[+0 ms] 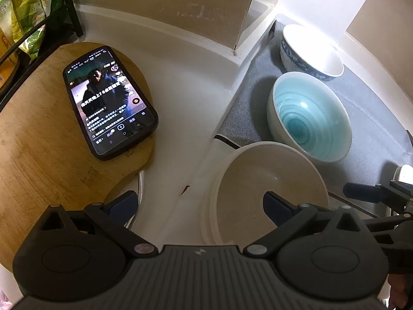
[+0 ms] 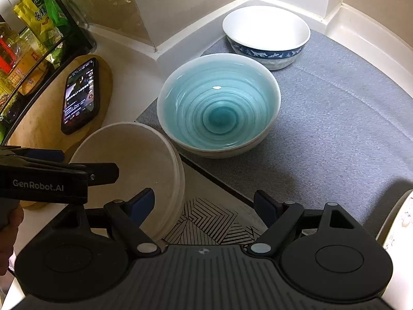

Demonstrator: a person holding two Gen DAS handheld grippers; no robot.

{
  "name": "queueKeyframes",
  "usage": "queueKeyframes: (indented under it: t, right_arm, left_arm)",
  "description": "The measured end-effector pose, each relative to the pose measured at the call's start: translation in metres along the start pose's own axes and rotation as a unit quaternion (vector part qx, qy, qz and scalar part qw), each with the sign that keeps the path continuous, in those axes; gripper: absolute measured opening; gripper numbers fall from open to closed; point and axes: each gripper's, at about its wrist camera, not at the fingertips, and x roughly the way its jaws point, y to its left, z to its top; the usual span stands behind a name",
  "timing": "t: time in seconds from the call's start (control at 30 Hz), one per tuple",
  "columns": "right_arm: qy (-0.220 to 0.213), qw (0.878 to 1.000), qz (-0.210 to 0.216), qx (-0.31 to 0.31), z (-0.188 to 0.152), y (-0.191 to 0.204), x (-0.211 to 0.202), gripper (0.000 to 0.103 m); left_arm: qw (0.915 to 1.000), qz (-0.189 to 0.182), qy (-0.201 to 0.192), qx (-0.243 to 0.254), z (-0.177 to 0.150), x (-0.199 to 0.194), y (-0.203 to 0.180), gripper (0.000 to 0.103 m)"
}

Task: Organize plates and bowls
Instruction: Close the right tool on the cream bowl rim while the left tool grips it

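A stack of white bowls [image 1: 258, 180] [image 2: 129, 160] sits at the counter's near edge, beside a grey mat [image 2: 335, 129]. On the mat stand a teal swirl bowl [image 2: 219, 103] [image 1: 309, 118] and, behind it, a white bowl with a blue band [image 2: 265, 38] [image 1: 309, 51]. My left gripper [image 1: 200, 206] [image 2: 90, 164] is open and straddles the white stack's left rim, one finger over the inside and one outside, pads not pressing. My right gripper [image 2: 205, 204] is open and holds nothing. Its left finger hangs by the stack's near right rim.
A lit phone [image 1: 111, 103] lies on a wooden board [image 1: 38, 142] to the left. A black rack [image 2: 33, 38] with food packets stands behind the board. A line-patterned mat [image 2: 206, 219] lies under my right gripper. A white dish edge [image 2: 397, 222] shows at far right. Walls close in behind.
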Motion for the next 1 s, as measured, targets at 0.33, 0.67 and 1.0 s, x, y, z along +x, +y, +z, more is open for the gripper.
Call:
queueKeyframes:
  t: [0.33, 0.67, 1.0]
  right_arm:
    - [0.01, 1.0, -0.002, 0.0, 0.002, -0.001, 0.008, 0.086]
    - [0.025, 1.0, -0.002, -0.003, 0.003, 0.0, 0.018, 0.086]
    - [0.014, 1.0, -0.002, -0.006, 0.001, 0.003, 0.017, 0.077]
  left_arm:
    - [0.9999, 0.002, 0.01, 0.004, 0.004, 0.009, -0.003, 0.103]
    - [0.9996, 0.012, 0.024, 0.004, 0.003, 0.018, -0.004, 0.103]
    - [0.9995, 0.014, 0.02, 0.021, 0.004, 0.014, -0.013, 0.098]
